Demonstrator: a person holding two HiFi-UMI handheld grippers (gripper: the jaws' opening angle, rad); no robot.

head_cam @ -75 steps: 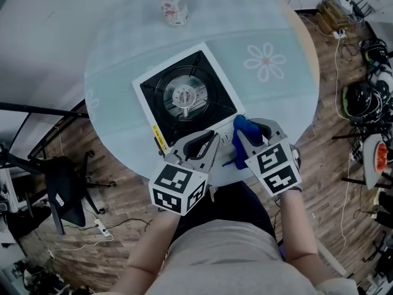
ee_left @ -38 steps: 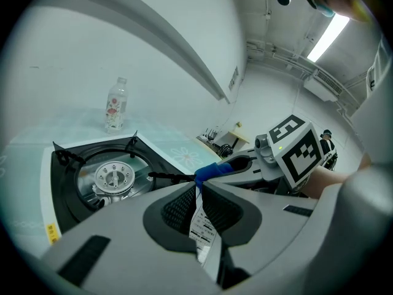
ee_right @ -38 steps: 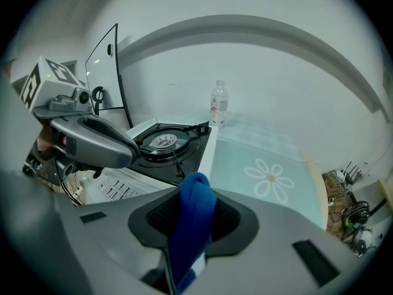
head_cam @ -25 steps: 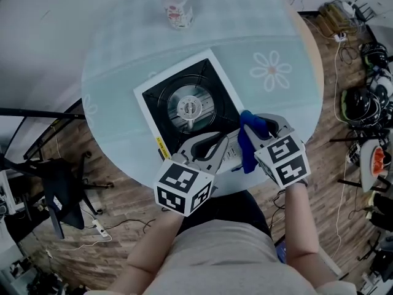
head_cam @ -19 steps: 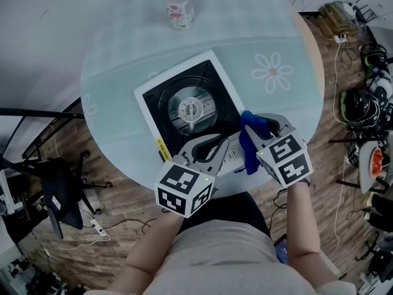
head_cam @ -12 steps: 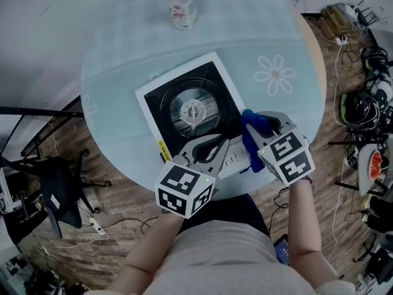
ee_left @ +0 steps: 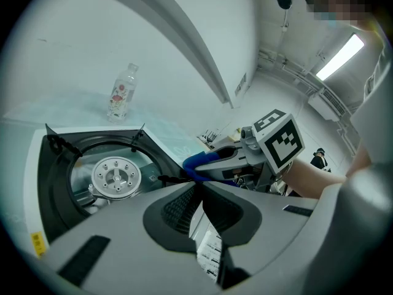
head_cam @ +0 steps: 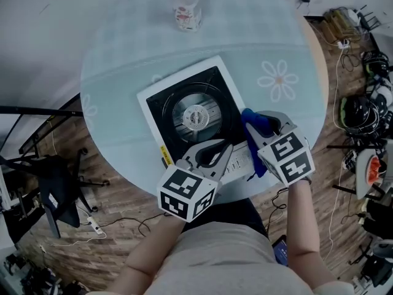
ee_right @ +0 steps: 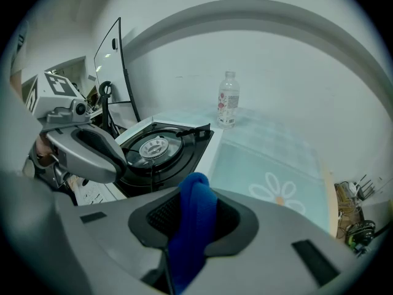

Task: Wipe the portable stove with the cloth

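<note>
my right tongs (ee_right: 195, 195) clench the blue cloth (head_cam: 253, 129) at the right edge of the portable stove (head_cam: 195, 112) mid-tabletop (head_cam: 123, 91), ready to wipe, while my left tongs (ee_left: 198, 188), closed and empty, sit at its front panel, probably steadying it.

The left gripper (head_cam: 228, 146) points forward and to the right, its fingers (ee_left: 123, 226) pressed together at the tips with nothing between them. The right gripper (head_cam: 251, 117) sits just beside it, angled forward and to the left — its fingers (ee_right: 264, 226) are clamped on a fold of blue cloth (ee_right: 194, 226). The two grippers' tips lie near each other. The left forearm (head_cam: 150, 251) and right forearm (head_cam: 302, 223) — both bare — reach forward from the torso.
</note>
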